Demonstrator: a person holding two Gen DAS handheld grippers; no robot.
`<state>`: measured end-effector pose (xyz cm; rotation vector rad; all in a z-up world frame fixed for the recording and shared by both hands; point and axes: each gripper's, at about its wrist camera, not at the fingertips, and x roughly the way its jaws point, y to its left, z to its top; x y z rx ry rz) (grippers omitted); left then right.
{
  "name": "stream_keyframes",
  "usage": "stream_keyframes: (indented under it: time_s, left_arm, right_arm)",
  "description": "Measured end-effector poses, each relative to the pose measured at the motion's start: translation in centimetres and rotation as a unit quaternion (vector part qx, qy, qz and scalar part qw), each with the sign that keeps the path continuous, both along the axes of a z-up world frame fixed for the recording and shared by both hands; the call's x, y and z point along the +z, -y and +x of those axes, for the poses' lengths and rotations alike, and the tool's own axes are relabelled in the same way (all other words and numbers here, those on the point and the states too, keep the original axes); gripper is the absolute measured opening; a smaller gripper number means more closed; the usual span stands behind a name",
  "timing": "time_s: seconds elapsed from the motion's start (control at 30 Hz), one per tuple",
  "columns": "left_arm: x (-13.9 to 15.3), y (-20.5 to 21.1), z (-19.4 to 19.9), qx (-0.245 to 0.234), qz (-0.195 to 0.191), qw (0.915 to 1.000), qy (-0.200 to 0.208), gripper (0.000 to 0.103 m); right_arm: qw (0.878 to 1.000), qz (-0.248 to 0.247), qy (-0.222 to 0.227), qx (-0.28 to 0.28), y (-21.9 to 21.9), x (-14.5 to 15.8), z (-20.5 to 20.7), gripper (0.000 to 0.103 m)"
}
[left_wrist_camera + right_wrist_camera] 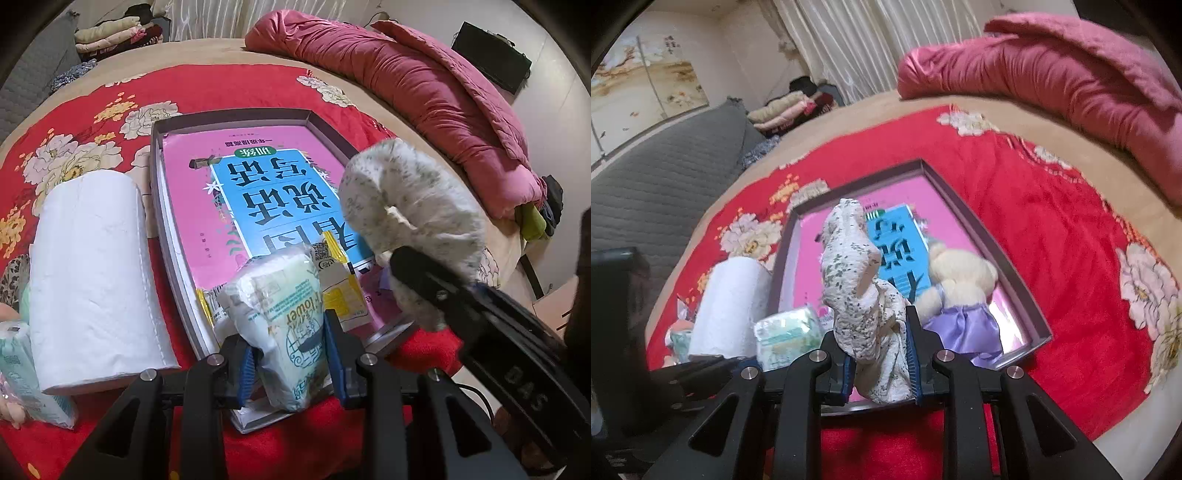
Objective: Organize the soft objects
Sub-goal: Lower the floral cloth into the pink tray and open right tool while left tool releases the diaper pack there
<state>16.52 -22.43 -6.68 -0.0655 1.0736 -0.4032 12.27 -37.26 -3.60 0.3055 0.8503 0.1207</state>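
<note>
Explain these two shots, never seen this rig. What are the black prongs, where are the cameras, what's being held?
No robot arm here: a person holds a two-finger gripper in each hand, and a fisheye camera on each looks forward along its fingers.

The left wrist view shows the left gripper shut on a tissue pack, with the other tool entering from the right. The right wrist view shows the right gripper shut on a speckled white cloth.

Below is a bed with a red floral blanket. On it sits a shallow box holding a pink book and a teddy bear in a purple dress. A paper towel roll lies left of the box.
</note>
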Motion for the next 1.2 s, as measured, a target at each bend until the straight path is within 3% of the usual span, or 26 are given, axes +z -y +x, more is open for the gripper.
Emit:
stream_keyframes:
  time_s: [0.27,0.37,0.47,0.77,1.03,1.2]
  left_arm:
    - [-0.1,-0.1,0.1,0.001,0.002,1.0000,-0.001,0.033]
    - [0.0,0.0,0.1,0.001,0.001,1.0000,-0.002,0.033]
    - [0.0,0.0,0.1,0.003,0.001,1.0000,-0.002,0.033]
    - [-0.1,-0.1,0.2,0.006,-0.002,1.0000,-0.005,0.035]
    - [-0.1,-0.3,0.4,0.008,-0.001,0.9999,-0.007,0.036]
    - [0.1,0.0,0.4,0.006,0.007,0.9999,-0.005,0.038]
  right_arm:
    - [1.000,-0.005,-0.030,0.000,-0.2,-1.4,0.9,0.028]
    - [0.999,-0.004,-0.033,-0.008,-0.1,-1.6,0.9,0.040]
    - [0.999,0.002,-0.033,-0.016,0.3,-1.6,0.8,0.041]
    - [0.999,-0.002,0.011,-0.048,1.3,0.1,-0.3,0.062]
    - [0.994,0.007,-0.023,-0.110,3.6,-1.0,-0.3,0.064]
    - [0.993,0.009,-0.021,-0.116,3.9,-1.0,-0.5,0.064]
